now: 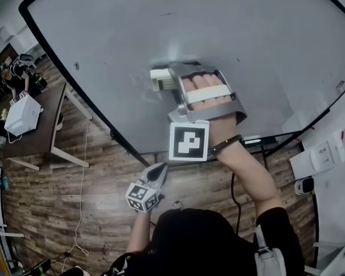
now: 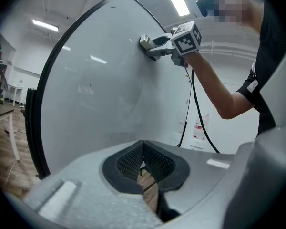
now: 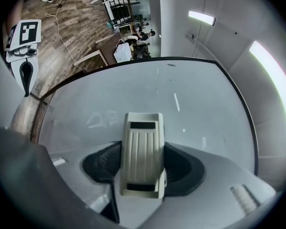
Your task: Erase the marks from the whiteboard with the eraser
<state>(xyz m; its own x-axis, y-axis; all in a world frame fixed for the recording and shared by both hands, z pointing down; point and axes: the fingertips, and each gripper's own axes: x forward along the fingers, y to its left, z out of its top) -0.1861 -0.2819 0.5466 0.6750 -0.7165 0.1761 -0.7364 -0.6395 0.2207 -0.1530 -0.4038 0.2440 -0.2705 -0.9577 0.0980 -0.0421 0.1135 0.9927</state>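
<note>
My right tongs [image 3: 142, 170] pinch the eraser [image 3: 143, 140] against the whiteboard [image 3: 195, 104]. Tilting it risks skipping the faint marks [image 3: 101, 119]. My left tongs [image 2: 143, 165] are pressed together.

1 whiteboard [image 1: 103, 39], 1 eraser [image 1: 161, 79], 2 claws, left claw [image 1: 160, 169] and right claw [image 1: 172, 85], 1 wooden desk [image 1: 49, 118]

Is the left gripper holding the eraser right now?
No, the left gripper is shut and empty; the eraser sits in the right gripper.
</note>
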